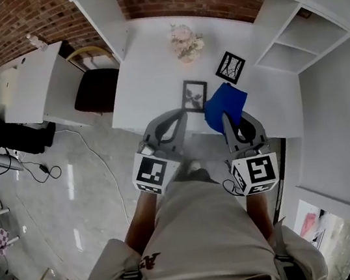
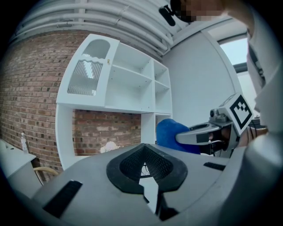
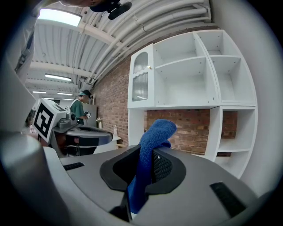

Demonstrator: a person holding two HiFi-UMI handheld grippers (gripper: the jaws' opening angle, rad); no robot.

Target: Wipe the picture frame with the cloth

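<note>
I have both grippers raised side by side in front of the person's body, low in the middle of the head view, pointing up the frame toward the white table (image 1: 145, 75). The left gripper (image 1: 179, 114) has its jaws drawn together with nothing between them; its own view shows the black pads meeting with only a thin slit below them. The right gripper (image 1: 228, 119) is clamped on the blue cloth (image 1: 225, 103), and in its own view the cloth stands up out of the closed pads as a folded strip. The picture frame (image 1: 194, 95) lies on the table at the centre of the head view, just above the left gripper's tips and just left of the cloth; I cannot tell whether cloth and frame touch. A second dark frame (image 1: 230, 66) lies up and to the right of it, near a white shelf unit (image 1: 297, 37). A bunch of pale flowers (image 1: 186, 42) stands further up the table, and a dark chair (image 1: 96, 89) sits at the table's left edge.
</note>
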